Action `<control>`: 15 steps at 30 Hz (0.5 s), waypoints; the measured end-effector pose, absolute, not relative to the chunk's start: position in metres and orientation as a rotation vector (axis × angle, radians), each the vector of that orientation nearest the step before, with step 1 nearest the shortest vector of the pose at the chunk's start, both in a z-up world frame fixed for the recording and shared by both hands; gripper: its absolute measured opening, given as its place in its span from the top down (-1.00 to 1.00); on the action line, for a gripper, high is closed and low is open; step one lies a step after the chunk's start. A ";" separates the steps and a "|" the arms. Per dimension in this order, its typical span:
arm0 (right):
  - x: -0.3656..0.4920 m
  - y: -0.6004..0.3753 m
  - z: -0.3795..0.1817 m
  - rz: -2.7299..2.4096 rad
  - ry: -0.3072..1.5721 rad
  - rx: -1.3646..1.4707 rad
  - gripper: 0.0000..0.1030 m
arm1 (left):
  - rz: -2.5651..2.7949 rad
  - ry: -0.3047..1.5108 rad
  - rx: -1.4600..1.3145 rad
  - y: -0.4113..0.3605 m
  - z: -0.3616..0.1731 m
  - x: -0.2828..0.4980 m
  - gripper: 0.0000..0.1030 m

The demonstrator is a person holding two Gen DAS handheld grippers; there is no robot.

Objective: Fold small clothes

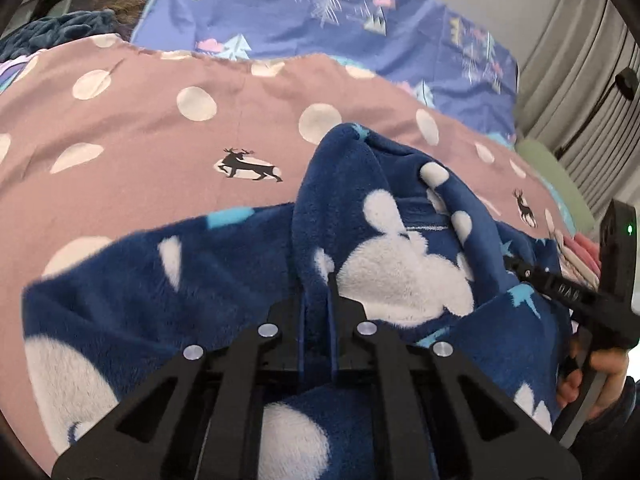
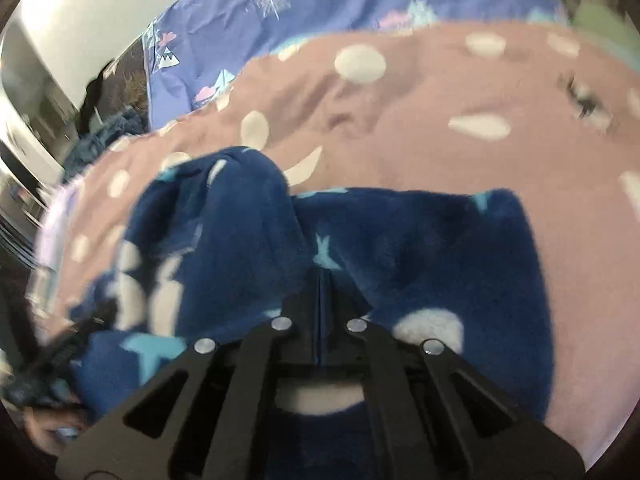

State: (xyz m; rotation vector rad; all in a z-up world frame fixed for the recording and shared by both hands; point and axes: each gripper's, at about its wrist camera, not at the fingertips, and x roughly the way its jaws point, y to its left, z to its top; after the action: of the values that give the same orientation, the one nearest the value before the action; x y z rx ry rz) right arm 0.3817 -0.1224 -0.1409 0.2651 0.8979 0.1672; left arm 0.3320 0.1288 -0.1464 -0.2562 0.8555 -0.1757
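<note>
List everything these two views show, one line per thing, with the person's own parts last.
Fleece garment: one, dark blue with white patches and light blue stars, lying bunched on the pink cover.
Pink cover: one, dusty pink with white dots and black deer, spread under the garment.
Blue sheet: one, violet-blue with a tree print, beyond the pink cover.
Curtain: one, grey, far right in the left view.
Left tool: one, black, shut on a fold of the garment.
Right tool: one, black, shut on the garment.
Hand: one, gripping the right tool's handle.
</note>
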 end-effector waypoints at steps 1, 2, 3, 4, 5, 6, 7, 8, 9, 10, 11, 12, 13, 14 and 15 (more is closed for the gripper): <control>0.379 -0.115 -0.141 0.137 0.884 0.207 1.00 | -0.164 0.857 -0.237 0.127 -0.146 0.333 0.80; 0.379 -0.108 -0.140 0.115 0.880 0.157 1.00 | -0.151 0.865 -0.220 0.125 -0.145 0.334 0.75; 0.379 -0.100 -0.136 0.095 0.882 0.097 1.00 | -0.142 0.875 -0.206 0.122 -0.144 0.336 0.74; 0.378 -0.098 -0.137 0.091 0.881 0.075 1.00 | -0.140 0.881 -0.200 0.122 -0.142 0.337 0.72; 0.377 -0.099 -0.134 0.094 0.877 0.069 1.00 | -0.140 0.884 -0.201 0.123 -0.139 0.338 0.65; 0.370 -0.105 -0.125 0.093 0.867 0.099 1.00 | -0.138 0.884 -0.206 0.124 -0.133 0.337 0.61; 0.363 -0.112 -0.119 0.106 0.839 0.150 0.93 | -0.123 0.866 -0.214 0.126 -0.122 0.332 0.51; 0.349 -0.118 -0.108 0.146 0.790 0.217 0.86 | -0.121 0.837 -0.222 0.128 -0.113 0.326 0.47; 0.336 -0.121 -0.098 0.190 0.747 0.244 0.86 | -0.143 0.792 -0.229 0.128 -0.101 0.319 0.44; 0.334 -0.118 -0.093 0.213 0.734 0.232 0.86 | -0.194 0.738 -0.225 0.125 -0.088 0.310 0.35; 0.334 -0.112 -0.094 0.235 0.746 0.200 0.86 | -0.222 0.712 -0.221 0.123 -0.083 0.306 0.17; 0.335 -0.109 -0.099 0.239 0.776 0.179 0.81 | -0.231 0.707 -0.212 0.119 -0.085 0.304 0.08; 0.343 -0.104 -0.118 0.229 0.853 0.151 0.76 | -0.217 0.755 -0.179 0.112 -0.099 0.308 -0.05; 0.350 -0.102 -0.142 0.222 0.896 0.136 0.77 | -0.178 0.858 -0.127 0.106 -0.130 0.318 -0.11; 0.348 -0.102 -0.150 0.222 0.842 0.126 0.77 | -0.174 0.898 -0.114 0.102 -0.150 0.320 -0.13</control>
State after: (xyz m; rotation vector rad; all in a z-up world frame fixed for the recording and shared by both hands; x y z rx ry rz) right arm 0.3481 -0.1021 -0.1504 0.1262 0.8417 0.2215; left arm 0.3205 0.1024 -0.1505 -0.1136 0.8984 -0.1738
